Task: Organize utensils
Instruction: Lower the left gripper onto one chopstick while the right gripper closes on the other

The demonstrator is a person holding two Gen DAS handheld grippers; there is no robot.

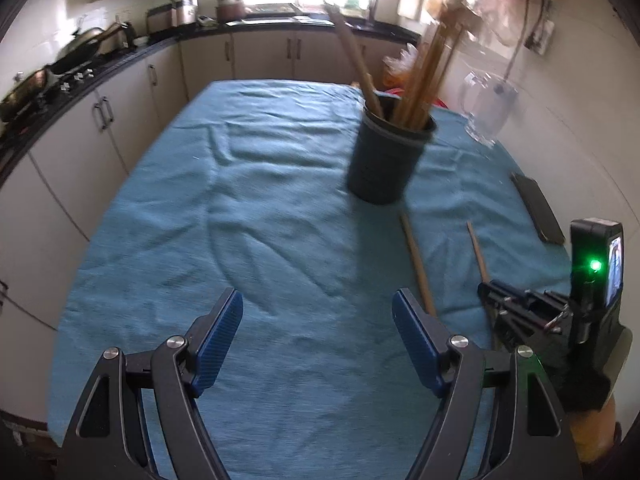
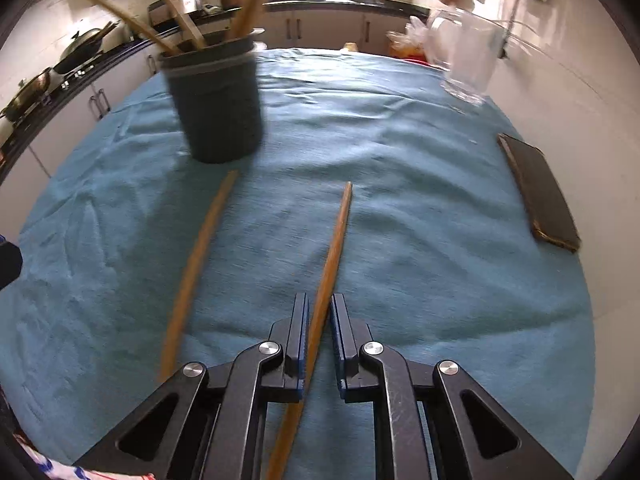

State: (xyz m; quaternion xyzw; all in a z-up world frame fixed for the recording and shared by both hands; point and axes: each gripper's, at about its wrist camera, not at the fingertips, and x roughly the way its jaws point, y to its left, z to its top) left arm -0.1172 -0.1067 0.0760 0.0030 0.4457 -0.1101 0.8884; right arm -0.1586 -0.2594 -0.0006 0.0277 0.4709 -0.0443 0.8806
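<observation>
Right gripper [image 2: 319, 312]: jaws drawn together around a wooden chopstick [image 2: 334, 240], blue pads at its flanks; a sliver of gap shows at the right pad, so contact there is not certain, though the stick reads as clamped. Long axis of the stick runs straight ahead from the jaws, away toward the dark utensil pot [image 2: 216, 100], tip lying on the teal tablecloth [image 2: 420, 208] well short of the pot and to its right

Second chopstick [image 2: 196, 268]: loose on the cloth, left of the held one, roughly parallel, far end just before the pot's base. Nearer to the left hand than to the right

Left gripper [image 1: 318, 340]: jaws wide apart, nothing between them, hovering over bare cloth; the loose stick lies just beyond its right finger

Utensil pot: upright, holds several long wooden sticks and handles leaning outward; exact count unclear through blur

Glass jug [image 2: 466, 56]: far right of the table, upright; contents cannot be told

Dark flat case [image 2: 540, 192]: right edge of the table, apart from everything

Judgement: next move is lift, tip upright, carry forward and left into the pot
</observation>
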